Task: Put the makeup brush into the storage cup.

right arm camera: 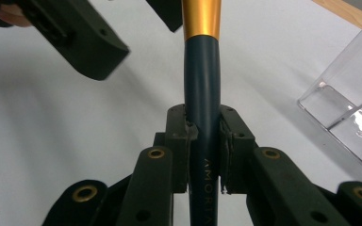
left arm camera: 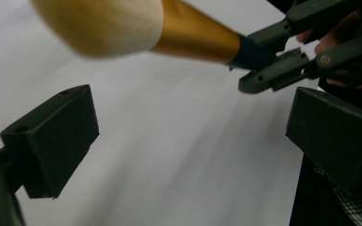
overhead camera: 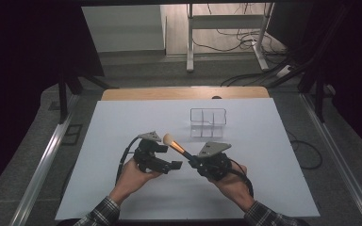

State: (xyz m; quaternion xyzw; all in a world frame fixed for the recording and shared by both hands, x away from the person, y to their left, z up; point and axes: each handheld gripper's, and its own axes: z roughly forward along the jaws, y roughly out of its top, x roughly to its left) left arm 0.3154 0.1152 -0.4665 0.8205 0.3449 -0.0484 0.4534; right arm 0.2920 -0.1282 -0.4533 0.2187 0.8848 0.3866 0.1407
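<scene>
Gripping the makeup brush (right arm camera: 202,94) by its dark handle, the right gripper (overhead camera: 199,163) held it with jaws clamped, its long axis slanting up-left so the bristle head sat above the left gripper (overhead camera: 172,165). That gripper's jaws stood apart and empty just beneath; the clear organizer (overhead camera: 208,122) lay beyond.

Both forearms enter from the near edge, angled inward, the left gripper (overhead camera: 172,165) held low with its jaws spread wide and pointing toward the right gripper (overhead camera: 192,159), whose jaws are clamped tight and aimed up and leftward, the two close together.
</scene>
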